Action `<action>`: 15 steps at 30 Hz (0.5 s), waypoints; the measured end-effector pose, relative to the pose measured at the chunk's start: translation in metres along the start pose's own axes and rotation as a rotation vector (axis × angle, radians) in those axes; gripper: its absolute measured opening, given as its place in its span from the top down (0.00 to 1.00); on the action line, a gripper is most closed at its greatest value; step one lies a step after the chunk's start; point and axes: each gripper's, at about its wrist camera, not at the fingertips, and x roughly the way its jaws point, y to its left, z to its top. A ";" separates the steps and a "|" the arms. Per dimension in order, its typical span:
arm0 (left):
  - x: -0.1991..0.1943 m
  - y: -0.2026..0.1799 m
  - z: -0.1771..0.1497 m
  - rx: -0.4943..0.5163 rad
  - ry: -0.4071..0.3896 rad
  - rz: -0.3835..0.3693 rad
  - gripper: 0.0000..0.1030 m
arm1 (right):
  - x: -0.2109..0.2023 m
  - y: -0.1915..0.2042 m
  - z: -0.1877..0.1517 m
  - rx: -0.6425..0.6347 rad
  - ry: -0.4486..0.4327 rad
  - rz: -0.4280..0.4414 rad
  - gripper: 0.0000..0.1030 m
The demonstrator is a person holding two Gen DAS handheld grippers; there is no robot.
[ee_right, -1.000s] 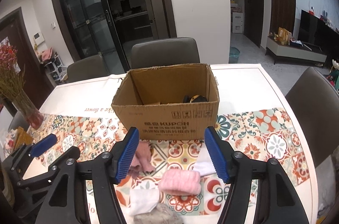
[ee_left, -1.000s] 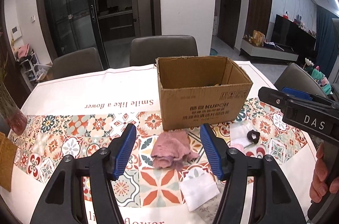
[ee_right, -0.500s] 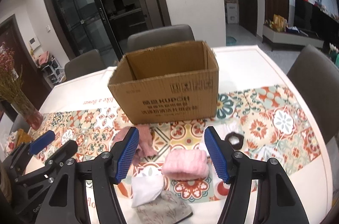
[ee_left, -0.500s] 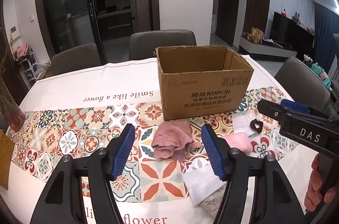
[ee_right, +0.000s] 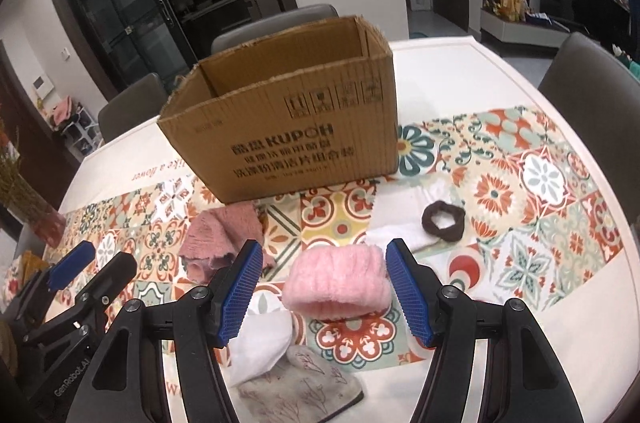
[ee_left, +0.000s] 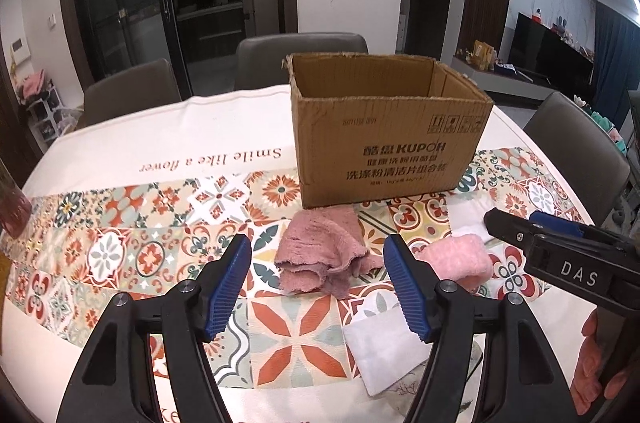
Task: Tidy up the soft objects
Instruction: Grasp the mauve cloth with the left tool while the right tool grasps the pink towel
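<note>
With jaws standing wide apart, the right gripper [ee_right: 322, 297] is framing the light pink fluffy band [ee_right: 337, 281] lying near of the cardboard box [ee_right: 288, 139], which looks light and squashy, best pinched across its plump middle, while the left gripper [ee_left: 318, 287], equally spread, is facing the limp dusty-pink cloth [ee_left: 322, 255].

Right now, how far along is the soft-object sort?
Early. Done: nothing visibly; the cardboard box interior is out of sight now. In hand: nothing held; right gripper is open with its fingers either side of the pink fluffy band, left gripper open before the mauve cloth. Left on the table: white cloth, printed grey cloth, brown scrunchie.
</note>
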 end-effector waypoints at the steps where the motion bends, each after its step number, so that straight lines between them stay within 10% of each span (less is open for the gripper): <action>1: 0.003 0.001 -0.001 -0.004 0.004 -0.001 0.32 | 0.003 0.000 -0.001 0.003 0.006 -0.002 0.37; 15: 0.055 0.009 -0.010 -0.030 0.086 -0.042 0.25 | 0.050 -0.005 -0.018 0.039 0.121 -0.024 0.37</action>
